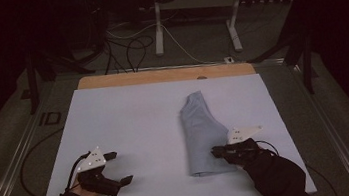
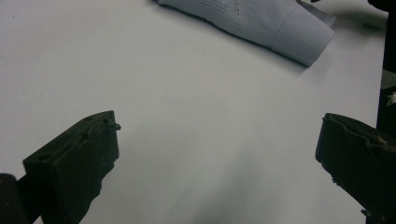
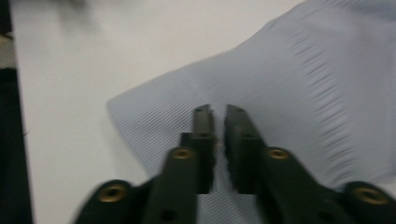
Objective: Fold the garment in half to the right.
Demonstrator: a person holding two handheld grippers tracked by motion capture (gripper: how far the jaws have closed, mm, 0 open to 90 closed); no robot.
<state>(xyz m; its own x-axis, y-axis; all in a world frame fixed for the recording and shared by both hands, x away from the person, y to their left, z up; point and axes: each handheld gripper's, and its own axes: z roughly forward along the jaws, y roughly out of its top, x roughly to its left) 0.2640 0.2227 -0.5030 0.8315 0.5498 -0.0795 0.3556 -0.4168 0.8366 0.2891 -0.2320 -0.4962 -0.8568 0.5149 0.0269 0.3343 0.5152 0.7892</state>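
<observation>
Your work here is folding the pale blue cloth (image 1: 202,135), which lies folded lengthwise on the white sheet (image 1: 129,118) covering the table, toward the right half of that sheet. Your right gripper (image 1: 218,151) sits at the cloth's near right edge. In the right gripper view its jaws stand a narrow slit apart above the ribbed fabric (image 3: 289,93), and no fold is pinched between them. I judge that you are between grips: one fold laid, the next hold not taken.

Your left gripper (image 1: 118,168) rests well to the left of the cloth, over bare sheet, jaws spread wide with nothing between them.

Next you probably want both grippers on the cloth's near end: bring the left one across to the near left corner (image 2: 310,58).
</observation>
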